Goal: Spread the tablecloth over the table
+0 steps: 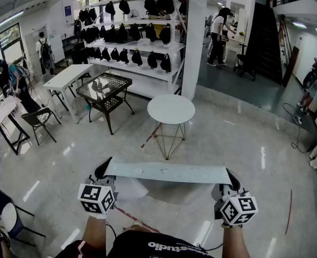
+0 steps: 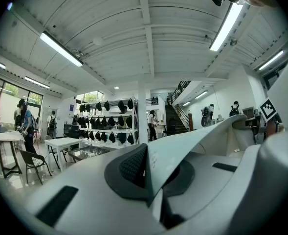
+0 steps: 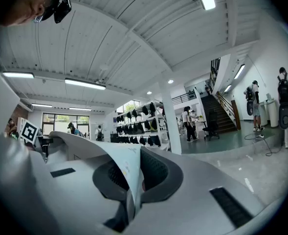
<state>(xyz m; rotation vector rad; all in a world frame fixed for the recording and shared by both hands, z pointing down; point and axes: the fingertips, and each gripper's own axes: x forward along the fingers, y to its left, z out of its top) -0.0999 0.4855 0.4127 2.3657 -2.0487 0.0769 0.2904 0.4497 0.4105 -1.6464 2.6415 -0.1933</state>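
Note:
A pale grey-blue tablecloth [image 1: 166, 172] is stretched flat and level between my two grippers, in front of my chest. My left gripper [image 1: 104, 171] is shut on its left edge, and the cloth [image 2: 183, 143] runs from the pinched pads off to the right. At the other end my right gripper [image 1: 231, 180] is shut on the right edge, with the cloth [image 3: 119, 163] clamped between its dark pads. A small round white table [image 1: 171, 109] on thin wire legs stands on the floor some way beyond the cloth, uncovered.
A black glass-top table [image 1: 104, 87] and a long white table [image 1: 67, 77] stand to the left of the round one. Behind them are shelves of dark bags [image 1: 134, 34] and a white pillar [image 1: 195, 36]. People stand at the far left and back. A folding chair [image 1: 37, 120] is at left.

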